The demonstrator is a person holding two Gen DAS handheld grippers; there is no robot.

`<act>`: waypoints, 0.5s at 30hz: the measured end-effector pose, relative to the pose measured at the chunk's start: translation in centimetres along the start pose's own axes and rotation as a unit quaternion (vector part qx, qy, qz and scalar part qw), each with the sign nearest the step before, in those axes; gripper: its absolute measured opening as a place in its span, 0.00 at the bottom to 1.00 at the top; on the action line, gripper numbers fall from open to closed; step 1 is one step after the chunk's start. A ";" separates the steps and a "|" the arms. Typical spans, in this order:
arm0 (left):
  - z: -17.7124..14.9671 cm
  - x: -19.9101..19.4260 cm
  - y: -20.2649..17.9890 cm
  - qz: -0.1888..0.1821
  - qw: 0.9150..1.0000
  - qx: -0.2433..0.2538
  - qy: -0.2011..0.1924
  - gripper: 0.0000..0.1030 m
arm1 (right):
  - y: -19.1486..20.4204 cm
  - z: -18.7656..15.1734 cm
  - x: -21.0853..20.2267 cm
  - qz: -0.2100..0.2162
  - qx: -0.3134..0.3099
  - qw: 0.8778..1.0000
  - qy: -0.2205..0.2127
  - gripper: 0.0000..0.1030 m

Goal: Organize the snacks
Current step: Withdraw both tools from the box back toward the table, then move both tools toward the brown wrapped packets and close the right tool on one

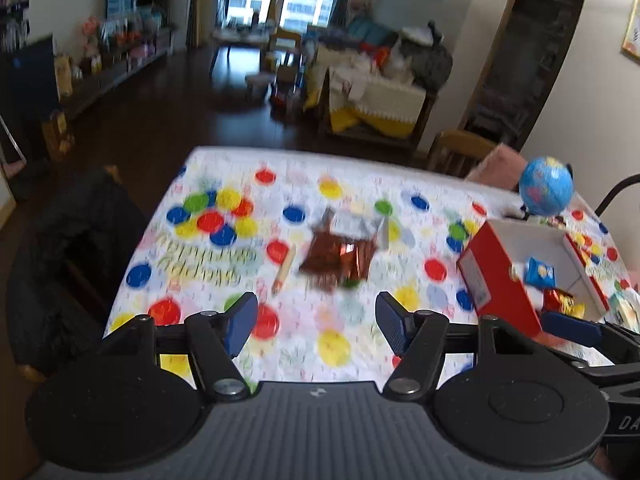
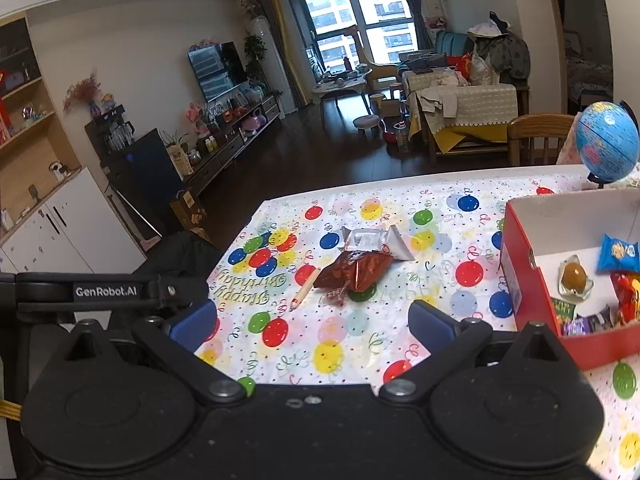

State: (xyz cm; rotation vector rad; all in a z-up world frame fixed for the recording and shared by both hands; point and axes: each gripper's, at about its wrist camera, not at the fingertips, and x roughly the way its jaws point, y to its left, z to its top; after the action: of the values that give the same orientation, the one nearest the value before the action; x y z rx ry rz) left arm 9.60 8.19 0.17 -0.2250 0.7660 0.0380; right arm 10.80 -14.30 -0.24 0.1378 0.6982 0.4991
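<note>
Ahead of our left gripper (image 1: 316,320), past its fingertips, we see a red-brown foil snack packet (image 1: 336,258) lying on the balloon-print tablecloth (image 1: 332,346), a silver wrapper (image 1: 356,224) touching its far edge and a pencil (image 1: 284,269) just to its left. Both of our grippers point down at a slant over the table, jaws apart and empty. To the right of our right gripper (image 2: 312,318) stands the red box (image 2: 528,280), with a blue packet (image 2: 618,254) and other snacks inside
</note>
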 end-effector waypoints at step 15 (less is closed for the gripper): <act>1.8 7.7 -0.2 0.049 0.998 -0.026 0.022 0.63 | -4.3 2.5 6.4 0.000 -0.024 0.999 0.036 0.99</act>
State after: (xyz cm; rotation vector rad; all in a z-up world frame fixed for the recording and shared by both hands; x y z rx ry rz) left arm 16.41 7.97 -3.90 -0.2386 0.8210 0.1461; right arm 18.30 -14.83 -3.29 0.0743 0.7558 0.5222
